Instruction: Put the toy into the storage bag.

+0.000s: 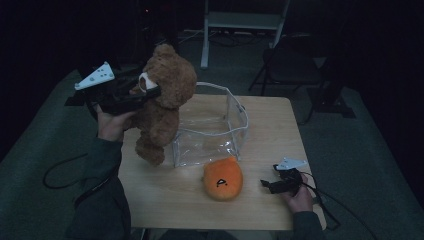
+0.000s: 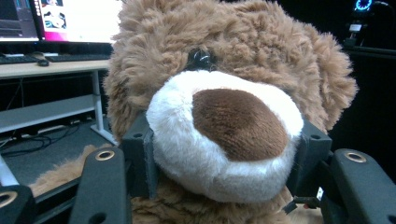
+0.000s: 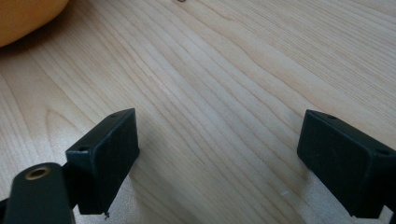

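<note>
Bear snout clamped, left gripper; no writing.

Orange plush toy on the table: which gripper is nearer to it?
Right. The right gripper rests on the table just beside the orange plush toy, jaws open and empty. The left gripper is raised farther off, clamped on the teddy bear's snout.

Bear left of the bag; plush before it.
</note>
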The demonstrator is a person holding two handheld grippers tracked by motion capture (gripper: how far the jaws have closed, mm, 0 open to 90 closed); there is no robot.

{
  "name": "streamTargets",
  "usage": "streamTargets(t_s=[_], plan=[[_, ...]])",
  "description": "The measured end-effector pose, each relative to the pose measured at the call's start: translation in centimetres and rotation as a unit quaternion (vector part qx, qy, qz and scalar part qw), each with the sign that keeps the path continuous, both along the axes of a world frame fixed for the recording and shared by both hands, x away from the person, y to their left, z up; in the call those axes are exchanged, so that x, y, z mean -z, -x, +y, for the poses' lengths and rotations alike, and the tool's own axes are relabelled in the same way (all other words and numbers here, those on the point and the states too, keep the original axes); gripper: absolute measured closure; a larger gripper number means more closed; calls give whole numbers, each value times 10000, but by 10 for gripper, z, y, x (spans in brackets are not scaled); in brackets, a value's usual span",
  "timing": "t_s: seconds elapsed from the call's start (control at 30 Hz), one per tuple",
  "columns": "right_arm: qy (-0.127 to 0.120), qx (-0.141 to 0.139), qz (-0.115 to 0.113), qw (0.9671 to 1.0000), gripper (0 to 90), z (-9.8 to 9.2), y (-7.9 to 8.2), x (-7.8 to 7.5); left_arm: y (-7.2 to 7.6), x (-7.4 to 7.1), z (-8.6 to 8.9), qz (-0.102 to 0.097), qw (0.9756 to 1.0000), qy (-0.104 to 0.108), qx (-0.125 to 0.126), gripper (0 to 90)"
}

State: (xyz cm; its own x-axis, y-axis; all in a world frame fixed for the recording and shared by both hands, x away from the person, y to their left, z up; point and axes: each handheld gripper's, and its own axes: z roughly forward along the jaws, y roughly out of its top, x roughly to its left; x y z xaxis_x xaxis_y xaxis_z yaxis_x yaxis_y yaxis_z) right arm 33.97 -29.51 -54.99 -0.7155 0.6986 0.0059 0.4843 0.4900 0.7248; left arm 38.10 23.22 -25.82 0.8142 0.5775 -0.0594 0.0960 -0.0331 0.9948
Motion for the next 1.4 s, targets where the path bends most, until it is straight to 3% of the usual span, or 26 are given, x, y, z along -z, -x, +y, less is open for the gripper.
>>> streamTargets(t_s=[0.83, 1.4], plan=[[-2, 2, 3, 10000, 118, 0, 0, 0, -16, -30, -22, -150, 9997, 53, 193, 407], [-1, 1, 0, 10000, 118, 0, 0, 0, -29, -35, -30, -142, 9995, 159, 242, 407]])
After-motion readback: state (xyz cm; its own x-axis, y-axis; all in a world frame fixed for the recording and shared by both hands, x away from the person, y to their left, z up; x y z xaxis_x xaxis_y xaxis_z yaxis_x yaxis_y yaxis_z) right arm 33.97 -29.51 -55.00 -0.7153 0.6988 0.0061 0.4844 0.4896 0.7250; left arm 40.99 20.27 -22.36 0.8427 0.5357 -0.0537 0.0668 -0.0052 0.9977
